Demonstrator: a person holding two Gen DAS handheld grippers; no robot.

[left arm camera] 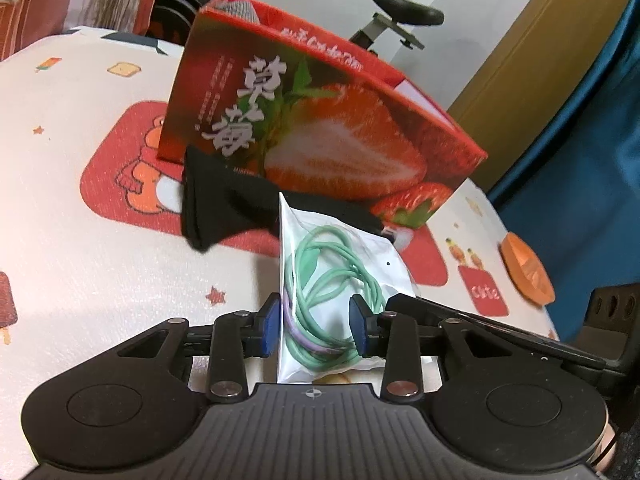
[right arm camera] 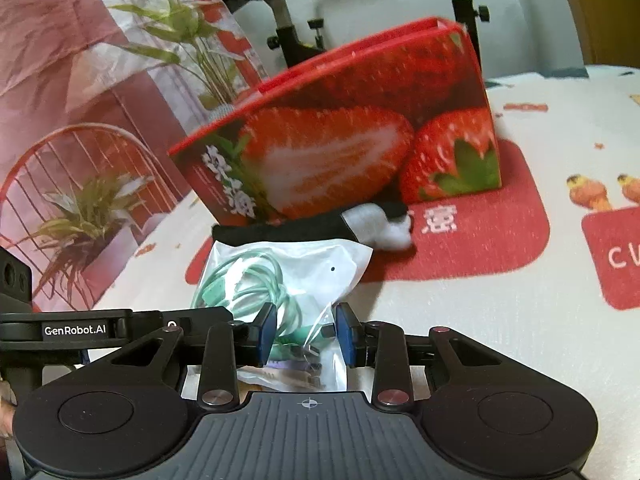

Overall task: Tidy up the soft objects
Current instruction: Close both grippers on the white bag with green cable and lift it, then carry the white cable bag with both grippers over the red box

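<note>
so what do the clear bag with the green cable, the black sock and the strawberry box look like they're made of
Clear bag with the green cable: thin glossy plastic film, by its creases and glare; the cable looks rubbery and matte.
Black sock: soft knit fabric, limp and dull, with a white part showing in the right wrist view.
Red strawberry box: printed cardboard, by its stiff, straight edges.

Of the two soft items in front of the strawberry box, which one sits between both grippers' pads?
The clear plastic bag holding a coiled green cable; the black-and-white sock lies beyond it against the red strawberry-printed box, outside both hand-held grippers.
</note>
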